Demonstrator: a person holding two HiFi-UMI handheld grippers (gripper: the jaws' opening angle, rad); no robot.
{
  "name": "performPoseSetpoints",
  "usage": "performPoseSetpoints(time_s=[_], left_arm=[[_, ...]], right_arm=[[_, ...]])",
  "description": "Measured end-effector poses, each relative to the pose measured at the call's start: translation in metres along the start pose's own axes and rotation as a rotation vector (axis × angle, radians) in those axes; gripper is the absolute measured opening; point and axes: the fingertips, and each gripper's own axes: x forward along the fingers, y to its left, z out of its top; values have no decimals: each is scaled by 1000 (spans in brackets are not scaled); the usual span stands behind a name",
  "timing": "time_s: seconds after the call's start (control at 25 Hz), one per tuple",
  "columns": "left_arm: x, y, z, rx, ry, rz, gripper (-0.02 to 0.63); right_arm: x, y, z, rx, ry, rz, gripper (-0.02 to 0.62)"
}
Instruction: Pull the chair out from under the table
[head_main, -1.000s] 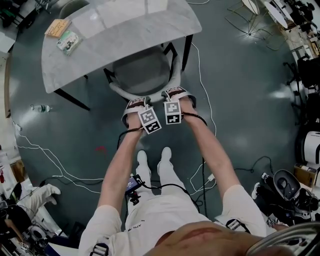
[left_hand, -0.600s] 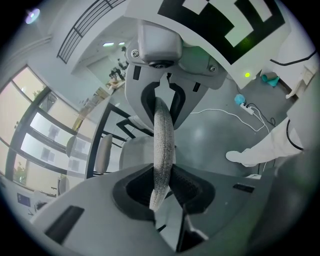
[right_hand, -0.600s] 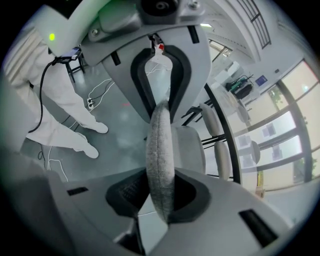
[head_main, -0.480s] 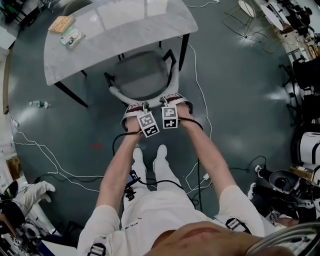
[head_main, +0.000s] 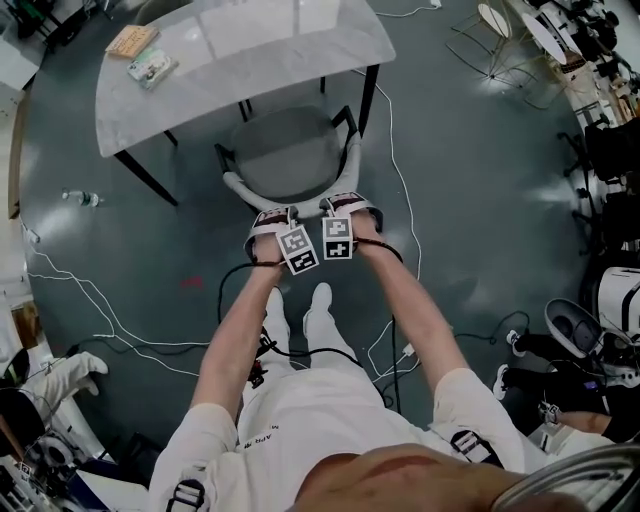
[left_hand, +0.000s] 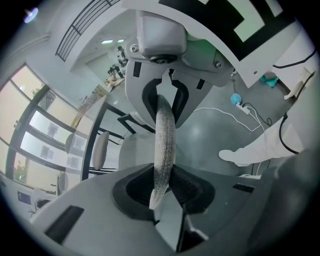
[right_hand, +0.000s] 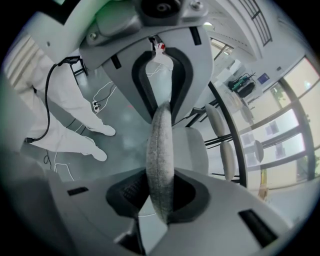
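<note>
Dark grey-green floor (head_main: 480, 250) across the whole head view, strewn with thin white cables (head_main: 398, 170). At the top, a pale marble-look table (head_main: 230, 60) on black legs. Just below its near edge, the chair (head_main: 285, 155): round grey seat, black frame, pale curved backrest (head_main: 238, 188) wrapping the side nearest the person. Seat mostly out in the open, only its far edge at or under the tabletop rim.

Left arm (head_main: 240, 330) and right arm (head_main: 410, 300) bare below white short sleeves, stretched forward and down, converging on the middle of the backrest. Marker cubes (head_main: 298, 247) side by side, nearly touching, both tools tipped steeply downward.

Left gripper (left_hand: 161, 192) clamped on the backrest rim: speckled fabric edge-on between the dark pads, jaws narrow, gap filled by the rim. Right gripper (right_hand: 160, 200) clamped likewise just beside it, the same padded rim pinched between its pads.

White shoes (head_main: 300, 305) close together, right behind the chair. Two books (head_main: 140, 55) at the table's far-left corner. A small bottle (head_main: 80, 198) lying on the floor left of the table.
</note>
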Motion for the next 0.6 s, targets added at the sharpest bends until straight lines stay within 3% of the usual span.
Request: performPoseSetpoints(time_s=[0.6], left_arm=[[-26,-56,9,-73,6,-45,86]], right_arm=[[-26,58,3,32,-9,40,95]])
